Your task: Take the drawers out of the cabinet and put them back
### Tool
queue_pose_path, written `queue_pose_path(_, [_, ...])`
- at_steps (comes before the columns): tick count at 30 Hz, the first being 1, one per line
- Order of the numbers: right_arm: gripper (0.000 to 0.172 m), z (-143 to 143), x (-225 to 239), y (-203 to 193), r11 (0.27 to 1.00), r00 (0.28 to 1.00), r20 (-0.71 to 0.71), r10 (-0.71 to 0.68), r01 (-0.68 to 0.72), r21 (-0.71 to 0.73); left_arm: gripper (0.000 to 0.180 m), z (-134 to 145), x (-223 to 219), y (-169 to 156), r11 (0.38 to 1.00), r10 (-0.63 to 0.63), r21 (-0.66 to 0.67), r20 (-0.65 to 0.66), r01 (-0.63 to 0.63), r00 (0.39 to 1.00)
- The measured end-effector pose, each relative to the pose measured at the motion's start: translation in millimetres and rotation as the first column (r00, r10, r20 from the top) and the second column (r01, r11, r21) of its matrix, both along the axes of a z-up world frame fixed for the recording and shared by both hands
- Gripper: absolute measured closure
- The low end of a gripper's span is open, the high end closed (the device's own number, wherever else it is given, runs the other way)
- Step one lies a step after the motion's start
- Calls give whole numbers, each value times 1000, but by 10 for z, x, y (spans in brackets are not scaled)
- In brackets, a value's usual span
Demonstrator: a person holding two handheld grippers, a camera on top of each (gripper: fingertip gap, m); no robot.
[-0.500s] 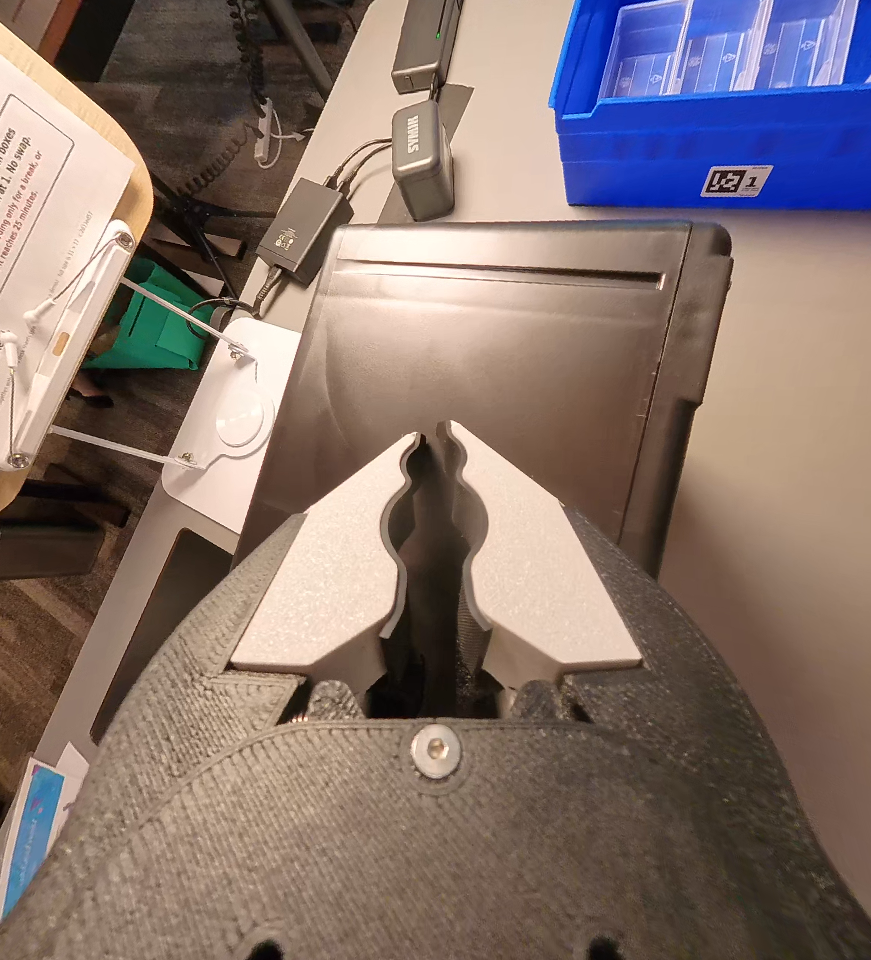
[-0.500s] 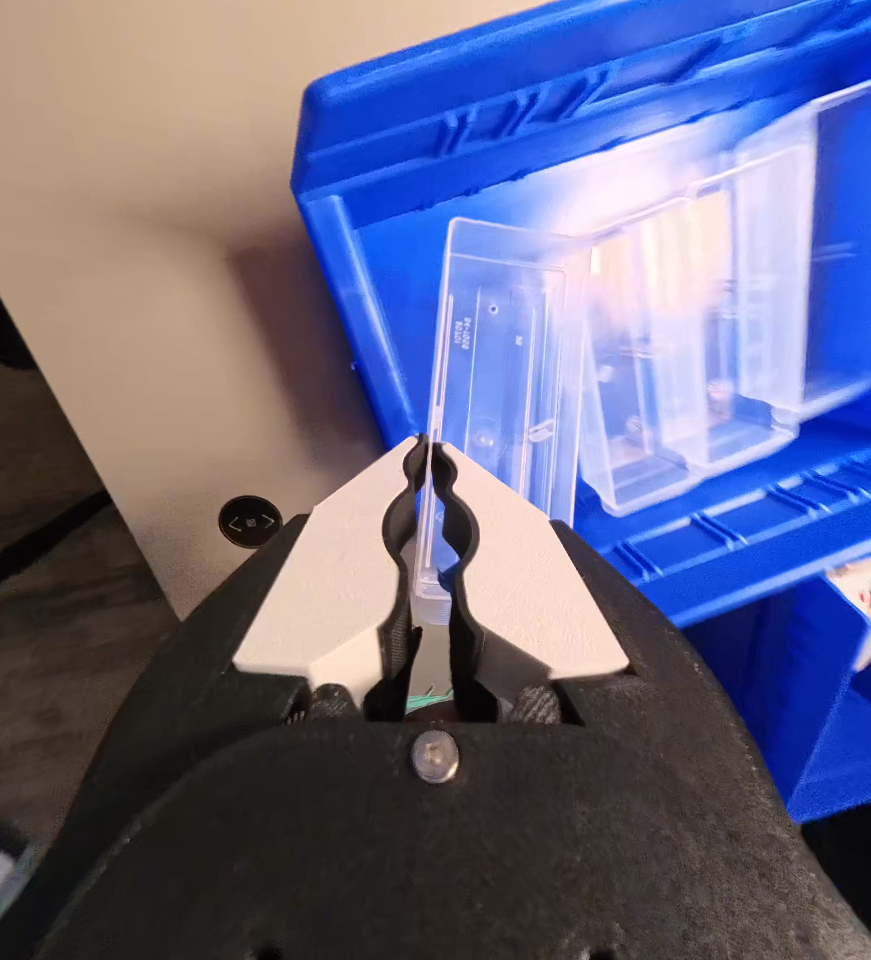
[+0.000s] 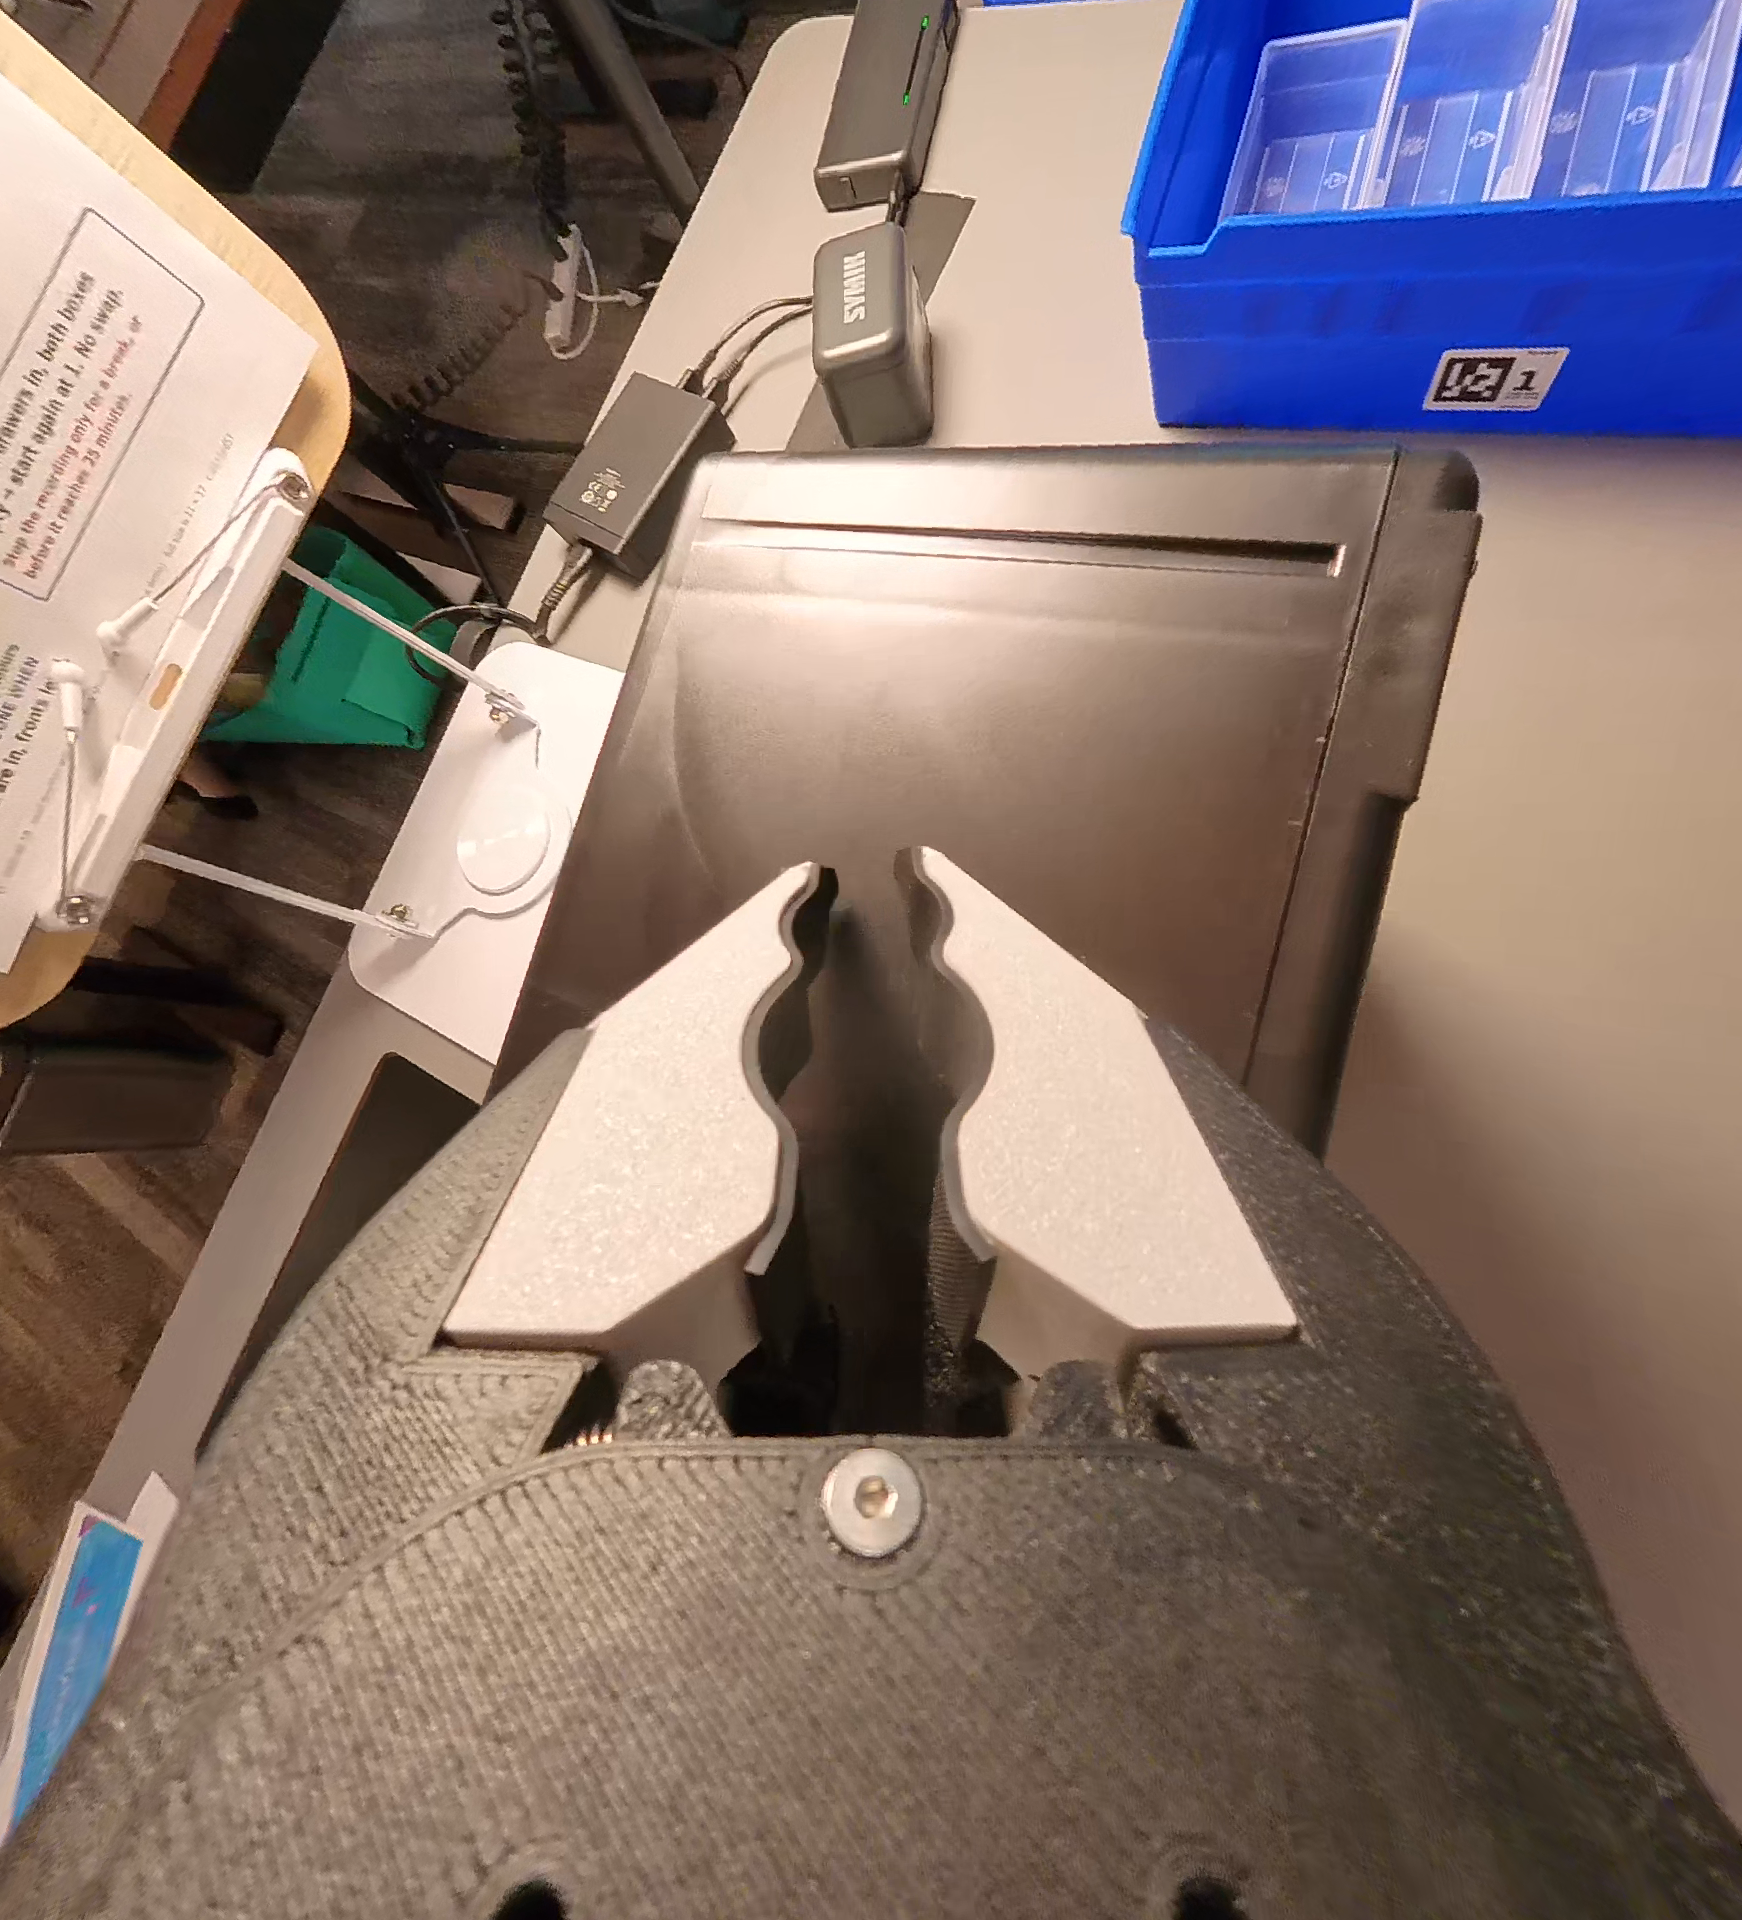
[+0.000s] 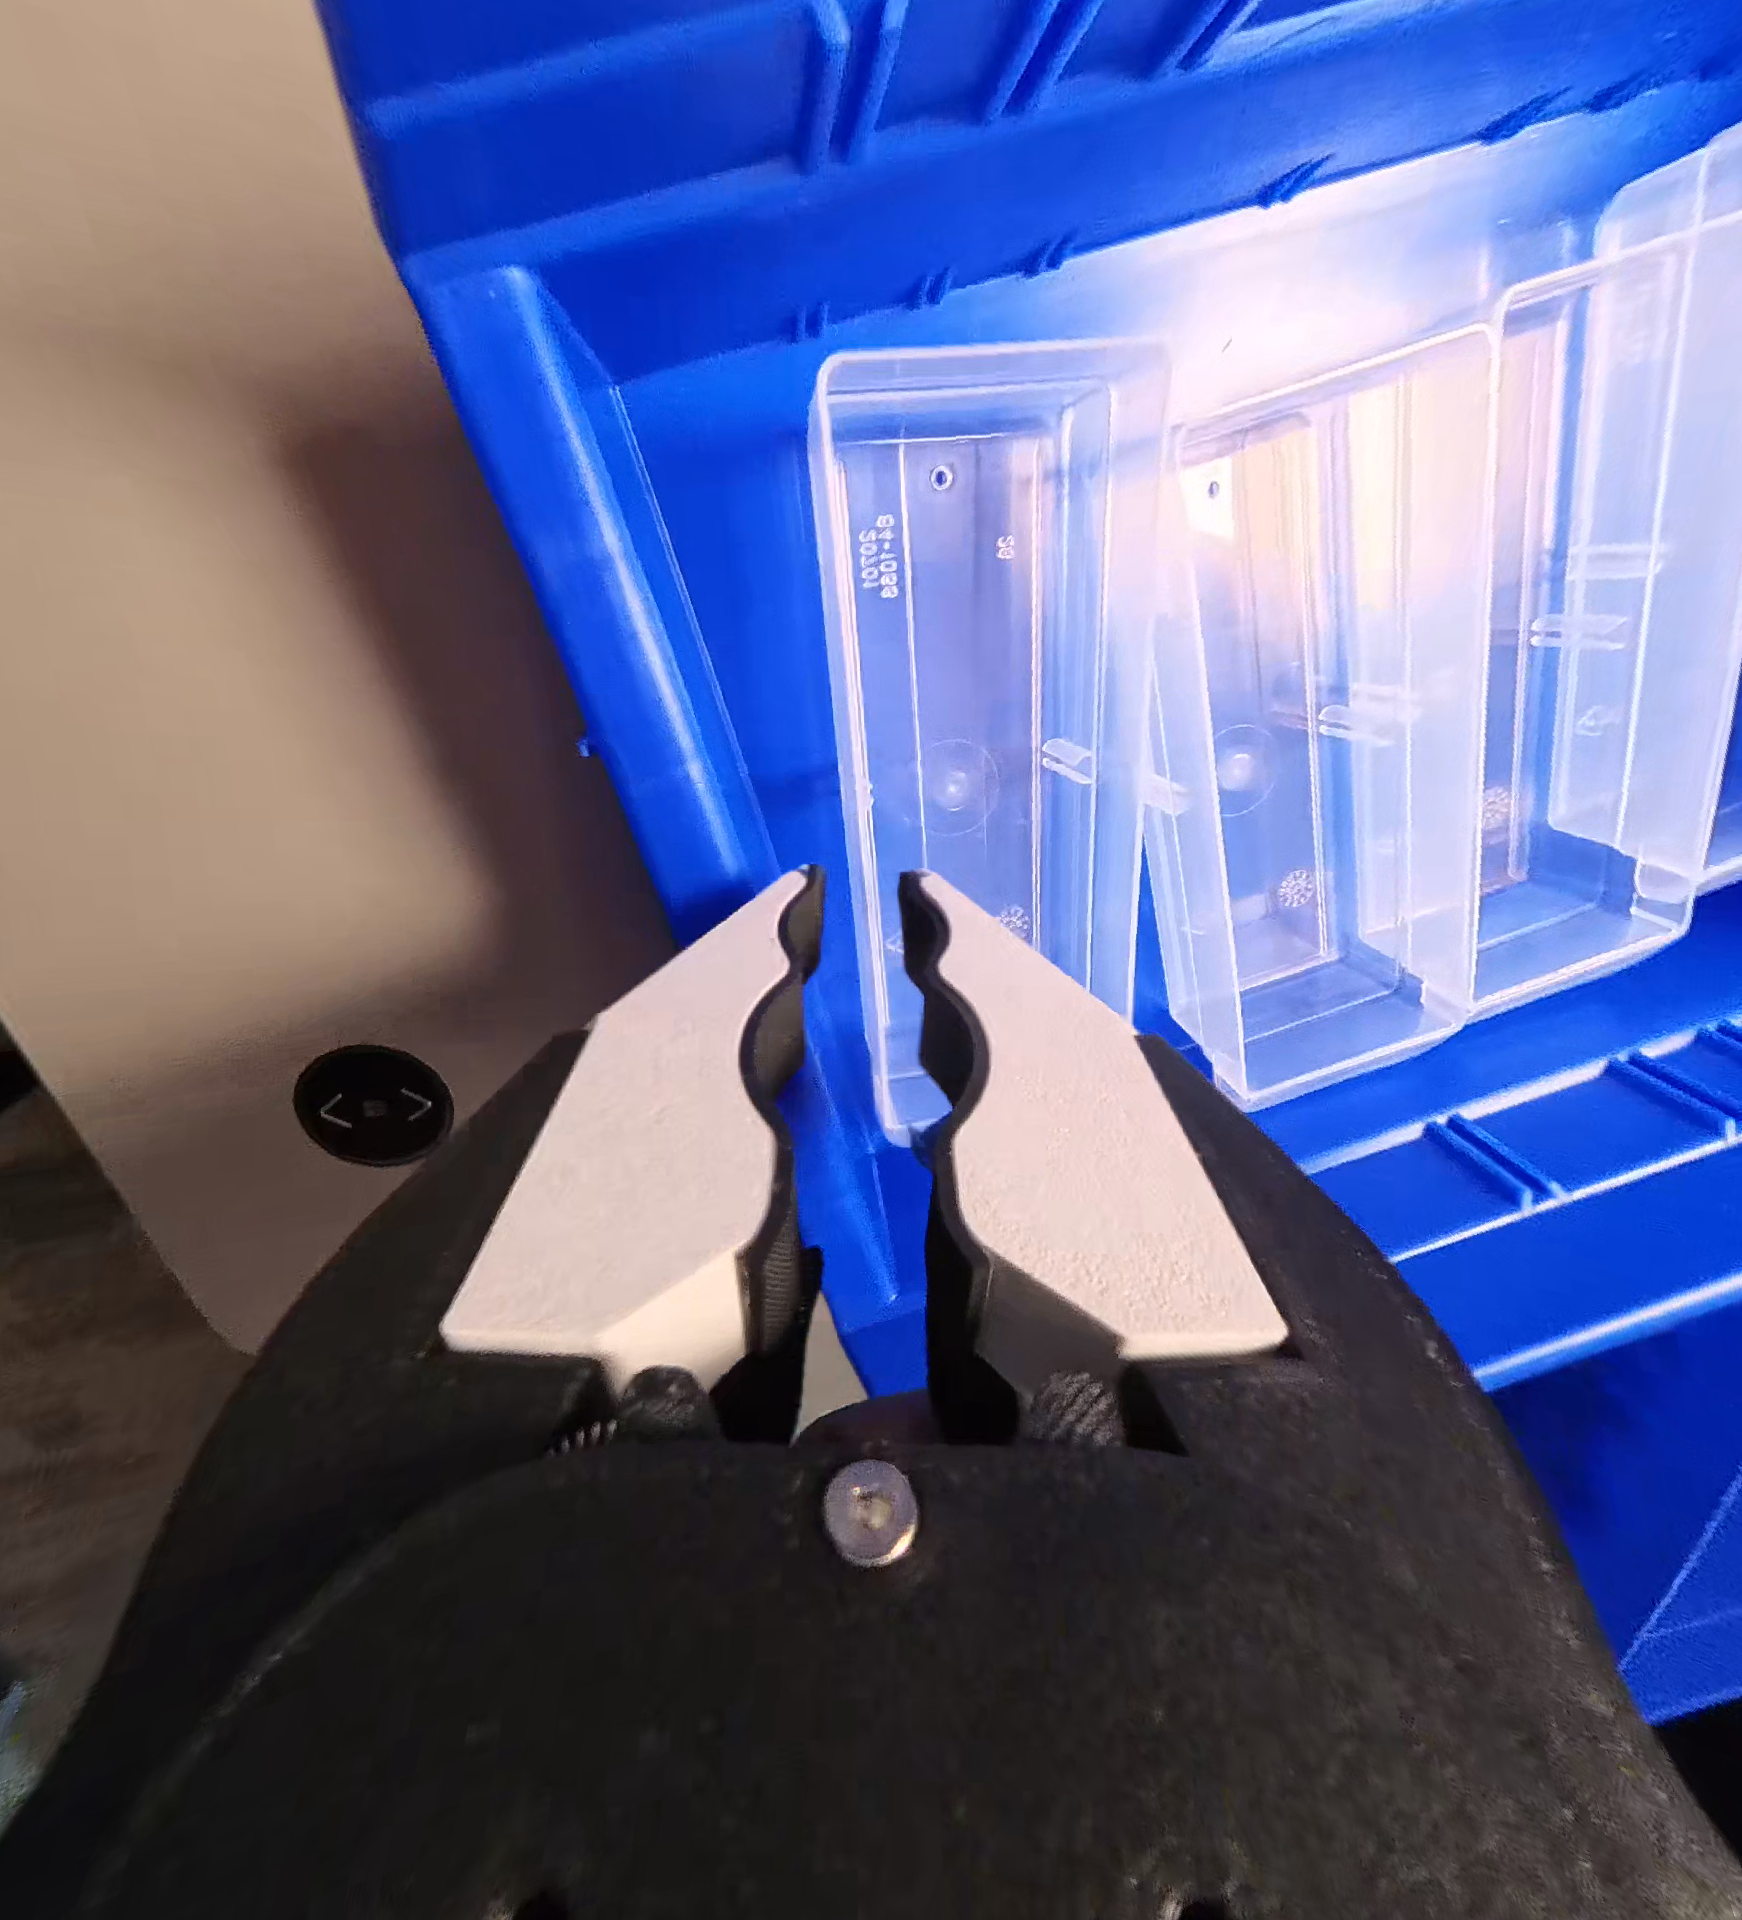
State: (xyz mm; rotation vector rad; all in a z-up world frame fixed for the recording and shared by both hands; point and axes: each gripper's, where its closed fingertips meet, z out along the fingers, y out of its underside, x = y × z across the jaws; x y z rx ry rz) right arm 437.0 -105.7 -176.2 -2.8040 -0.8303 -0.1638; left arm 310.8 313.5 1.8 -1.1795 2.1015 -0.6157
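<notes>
In the right wrist view my right gripper (image 4: pixel 861 883) is open just outside the blue bin (image 4: pixel 638 582). A clear plastic drawer (image 4: pixel 960 665) stands on edge in the bin's left end; its near wall passes between my pads, which do not press on it. More clear drawers (image 4: pixel 1366 644) lean beside it. In the left wrist view my left gripper (image 3: pixel 865 868) is open and empty above the black cabinet's top (image 3: pixel 1033 675). The same blue bin (image 3: pixel 1469 312) with clear drawers lies beyond the cabinet.
Grey power adapters and cables (image 3: pixel 867 312) lie on the table (image 3: pixel 1625 935) behind the cabinet. A white stand base (image 3: pixel 493 831) and a board with a printed sheet (image 3: pixel 67 468) are at the left. A round black button (image 4: pixel 373 1103) sits in the table's edge.
My right gripper opened and let go of the clear drawer, which now stands in the bin. My left gripper's jaws opened a little over the cabinet.
</notes>
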Motion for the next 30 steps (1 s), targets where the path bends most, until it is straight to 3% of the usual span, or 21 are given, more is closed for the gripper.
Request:
queue_pose_path(1, [147,33,10,6,999,1000,-1,-18,18,29,160,13,-11,2,1000,1,8,12,-1,1000])
queue_pose_path(7, [120,364,35,165,930,983,-94,-158,180,322,152,429,-258,-15,999,40,-42,219,-32,975])
queue_pose_path(10, [105,613,-93,335,790,942,-259,-213,323,522,146,711,-597,61,992,115,-88,355,-90,928])
queue_pose_path(13, [92,800,-279,503,594,887,-404,-222,452,666,140,787,-1074,217,975,221,-135,450,-179,865])
queue_pose_path(17, [76,820,-546,666,385,831,-486,-272,557,736,131,477,-1832,471,917,399,-237,488,-321,776])
queue_pose_path(20, [73,814,-793,770,286,811,-524,-261,583,761,127,152,-2470,720,837,546,-287,491,-466,679])
queue_pose_path(25, [73,623,-819,816,242,789,-473,-393,585,775,110,-315,-3406,1072,659,741,-320,429,-681,516])
queue_pose_path(28, [75,457,-809,877,280,774,-444,-452,596,753,98,-631,-3770,1292,530,833,-337,382,-778,401])
queue_pose_path(30, [83,345,-759,924,294,763,-409,-501,595,748,95,-837,-3820,1324,508,851,-354,345,-785,396])
